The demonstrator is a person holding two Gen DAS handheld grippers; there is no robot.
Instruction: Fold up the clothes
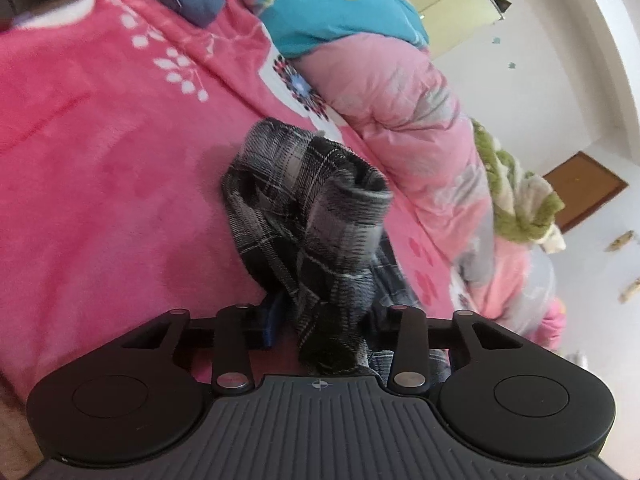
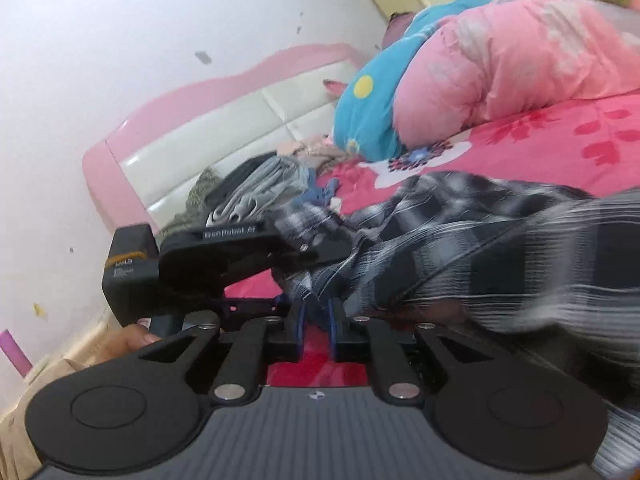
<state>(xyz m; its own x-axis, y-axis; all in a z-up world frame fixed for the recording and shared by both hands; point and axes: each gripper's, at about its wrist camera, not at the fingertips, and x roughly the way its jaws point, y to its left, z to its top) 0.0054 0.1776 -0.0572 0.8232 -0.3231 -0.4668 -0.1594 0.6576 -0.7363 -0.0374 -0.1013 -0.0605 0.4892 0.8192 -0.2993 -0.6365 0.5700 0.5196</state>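
The left gripper (image 1: 320, 320) clamps a bunched plaid shirt (image 1: 304, 208), which hangs ahead of its fingers above the pink blanket (image 1: 100, 160), probably lifted to shake it open. The right gripper (image 2: 316, 320) pinches another edge of the shirt just ahead of its blue pads (image 2: 332, 320), so both tools share the cloth.

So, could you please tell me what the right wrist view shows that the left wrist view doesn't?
Only the right wrist view shows the pink and white headboard, the pile of clothes in front of it, and the left gripper from outside, closed on the plaid garment. Only the left wrist view shows the brown door and the green and white fuzzy fabric on top of the pink quilt. Both show the plaid garment, the pink quilt, the blue pillow and the pink bedspread.
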